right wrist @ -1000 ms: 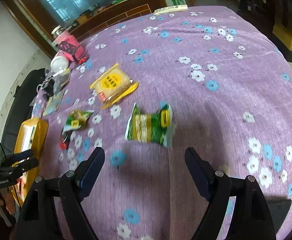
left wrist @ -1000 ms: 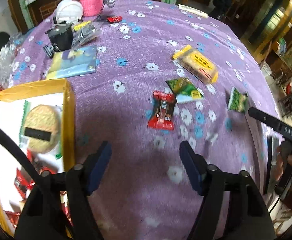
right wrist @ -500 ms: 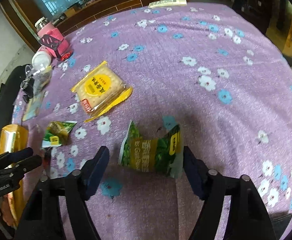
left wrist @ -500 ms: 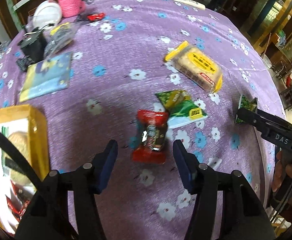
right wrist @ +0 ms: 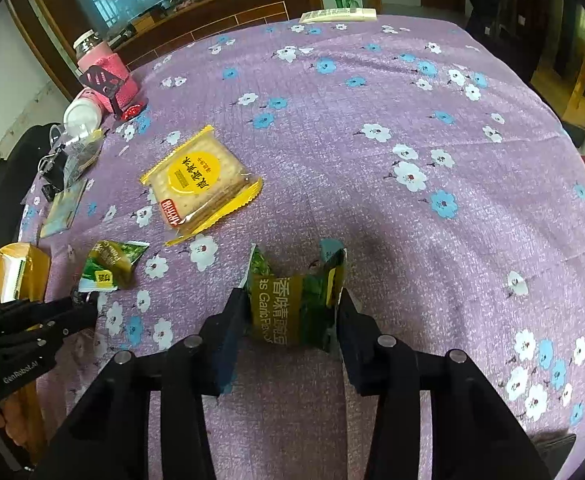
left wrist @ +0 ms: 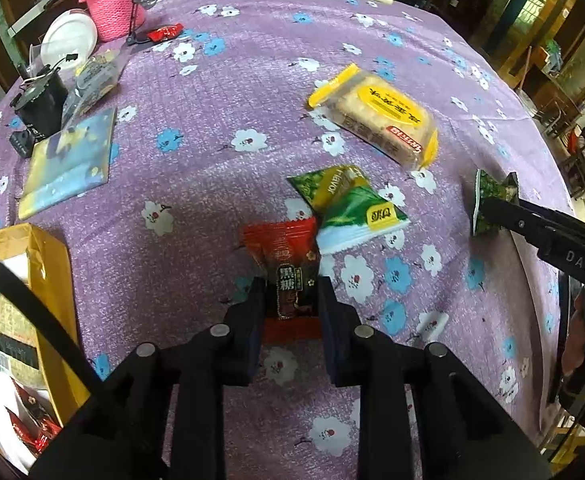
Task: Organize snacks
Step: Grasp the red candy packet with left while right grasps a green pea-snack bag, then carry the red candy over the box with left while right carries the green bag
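My left gripper (left wrist: 290,296) is shut on a red snack packet (left wrist: 288,264) lying on the purple flowered tablecloth. My right gripper (right wrist: 290,304) is shut on a green pea packet (right wrist: 294,300), which bows up between the fingers; it also shows in the left wrist view (left wrist: 492,196). A second green packet (left wrist: 348,204) lies just beyond the red one and shows in the right wrist view (right wrist: 110,266). A yellow cracker pack (left wrist: 376,116) lies farther back, also in the right wrist view (right wrist: 200,184). A yellow box (left wrist: 48,280) with snacks inside stands at the left.
At the back left stand a pink knitted jar (left wrist: 112,0), a white lid (left wrist: 68,40), a black cup (left wrist: 40,100), a clear bag and a blue booklet (left wrist: 68,160). A small red packet (left wrist: 164,33) lies by the jar. The table edge drops off at the right.
Both grippers moved forward and closed: the left on the red packet, the right on the green pea packet, which crumpled upward between the fingers.
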### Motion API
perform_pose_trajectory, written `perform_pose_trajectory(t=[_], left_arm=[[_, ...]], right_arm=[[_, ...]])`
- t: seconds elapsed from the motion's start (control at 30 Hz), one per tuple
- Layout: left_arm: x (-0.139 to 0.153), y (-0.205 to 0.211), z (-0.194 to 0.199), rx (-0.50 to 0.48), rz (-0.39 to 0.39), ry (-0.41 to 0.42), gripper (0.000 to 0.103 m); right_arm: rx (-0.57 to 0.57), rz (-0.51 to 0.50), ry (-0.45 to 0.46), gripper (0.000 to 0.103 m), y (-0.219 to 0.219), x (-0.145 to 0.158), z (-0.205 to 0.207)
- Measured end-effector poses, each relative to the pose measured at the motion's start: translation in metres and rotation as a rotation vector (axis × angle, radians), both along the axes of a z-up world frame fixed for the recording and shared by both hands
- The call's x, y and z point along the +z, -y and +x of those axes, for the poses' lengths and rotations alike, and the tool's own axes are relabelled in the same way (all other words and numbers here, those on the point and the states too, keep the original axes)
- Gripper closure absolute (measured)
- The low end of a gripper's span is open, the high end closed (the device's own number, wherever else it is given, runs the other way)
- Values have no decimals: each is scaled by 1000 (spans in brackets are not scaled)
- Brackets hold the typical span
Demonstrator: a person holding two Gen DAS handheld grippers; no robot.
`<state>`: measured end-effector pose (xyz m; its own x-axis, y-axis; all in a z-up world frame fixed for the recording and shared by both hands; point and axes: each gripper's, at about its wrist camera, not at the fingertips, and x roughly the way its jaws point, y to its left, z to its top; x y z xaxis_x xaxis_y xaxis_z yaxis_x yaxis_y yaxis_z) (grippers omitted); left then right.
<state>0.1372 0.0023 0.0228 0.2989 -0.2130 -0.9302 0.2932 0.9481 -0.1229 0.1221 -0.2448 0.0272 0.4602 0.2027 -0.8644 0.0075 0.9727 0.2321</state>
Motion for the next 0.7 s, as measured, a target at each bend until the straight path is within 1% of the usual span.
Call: perform_pose_trajectory(t=[0.13,0.2,0.27,0.43,0.5,0.6,0.7], left_arm=[[0,-5,-4,-14,-37,4,77],[1,-5,-4,-29,-33,0,77],[2,-2,-3,-44,-20,2,77],[3,-7,-5,-58,-36,-10,77],[3,-7,-8,-88,-20,-15,77],[3,-6,-9,-129,-1,-24,77],[3,-6,-9,-144,3,-33,77]], right_arm=[[-21,46,9,61,0,14,-14],[-51,92,24,61,5,27,-30],[-69,116,43,62,8,36,-43],[-122,114,14,61,16,34,-69],[-145,125,0,62,19,33,-75],[-143,113,-5,62,15,36,-79],[-124,103,8,62,7,43,-79]])
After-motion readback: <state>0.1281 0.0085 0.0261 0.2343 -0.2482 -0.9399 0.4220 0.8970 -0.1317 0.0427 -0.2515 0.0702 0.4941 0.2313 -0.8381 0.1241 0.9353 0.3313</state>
